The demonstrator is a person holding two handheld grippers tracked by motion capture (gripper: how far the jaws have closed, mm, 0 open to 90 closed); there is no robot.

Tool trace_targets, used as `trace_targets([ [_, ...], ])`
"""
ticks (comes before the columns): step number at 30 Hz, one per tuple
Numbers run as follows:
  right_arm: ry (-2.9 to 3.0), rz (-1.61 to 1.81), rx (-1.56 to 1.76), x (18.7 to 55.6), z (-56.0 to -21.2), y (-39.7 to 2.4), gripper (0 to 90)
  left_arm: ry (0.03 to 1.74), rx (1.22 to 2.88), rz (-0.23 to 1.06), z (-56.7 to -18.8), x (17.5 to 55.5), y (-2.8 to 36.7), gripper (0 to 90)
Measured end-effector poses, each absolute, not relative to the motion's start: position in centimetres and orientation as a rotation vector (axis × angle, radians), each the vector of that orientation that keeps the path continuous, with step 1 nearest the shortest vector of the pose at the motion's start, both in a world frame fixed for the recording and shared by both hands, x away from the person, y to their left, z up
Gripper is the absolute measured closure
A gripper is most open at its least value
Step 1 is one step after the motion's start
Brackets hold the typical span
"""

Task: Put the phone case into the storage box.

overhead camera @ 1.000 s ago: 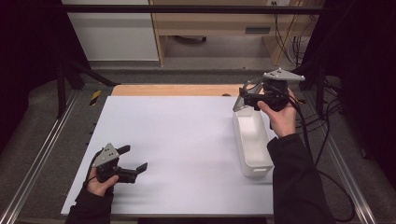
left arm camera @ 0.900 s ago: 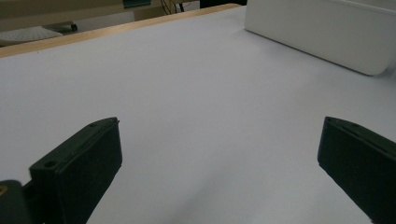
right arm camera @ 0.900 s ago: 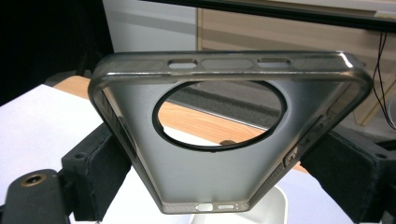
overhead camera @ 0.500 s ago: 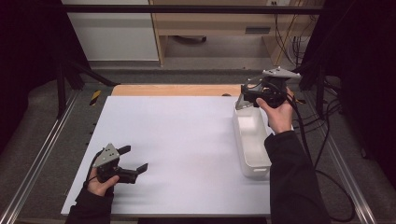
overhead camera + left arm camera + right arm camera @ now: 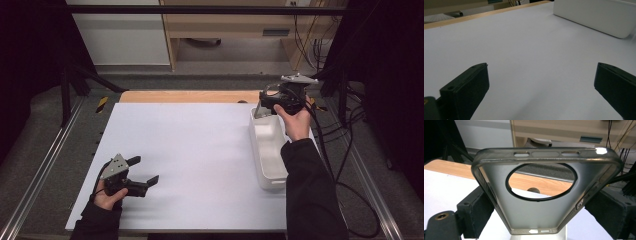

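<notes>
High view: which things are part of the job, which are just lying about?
In the job:
- phone case, clamped in the right gripper
- white bin, below that gripper
- left gripper, open, idle over the table

Lying about:
- small round thing on the wooden strip
- cables

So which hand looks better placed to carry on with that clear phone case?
The right. The right gripper already clamps the phone case between its jaws, above the far end of the white bin. The left gripper is open with nothing in it, low at the near left of the table, far from both.
</notes>
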State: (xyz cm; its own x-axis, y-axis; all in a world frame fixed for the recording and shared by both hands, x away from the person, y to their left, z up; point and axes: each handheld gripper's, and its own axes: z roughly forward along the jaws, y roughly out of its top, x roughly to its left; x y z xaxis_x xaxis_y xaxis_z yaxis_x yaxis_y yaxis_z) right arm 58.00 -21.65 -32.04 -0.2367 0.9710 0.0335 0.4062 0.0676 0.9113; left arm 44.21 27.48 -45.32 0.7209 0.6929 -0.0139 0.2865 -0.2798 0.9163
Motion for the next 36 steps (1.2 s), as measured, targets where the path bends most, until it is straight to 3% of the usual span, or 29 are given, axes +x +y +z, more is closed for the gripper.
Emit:
trace_targets([
  [36,1.726,1.027,1.476,61.0,-36.2,-20.4,11.6,0.749,1.884,0.474,-45.5,44.3,27.3,0.0],
])
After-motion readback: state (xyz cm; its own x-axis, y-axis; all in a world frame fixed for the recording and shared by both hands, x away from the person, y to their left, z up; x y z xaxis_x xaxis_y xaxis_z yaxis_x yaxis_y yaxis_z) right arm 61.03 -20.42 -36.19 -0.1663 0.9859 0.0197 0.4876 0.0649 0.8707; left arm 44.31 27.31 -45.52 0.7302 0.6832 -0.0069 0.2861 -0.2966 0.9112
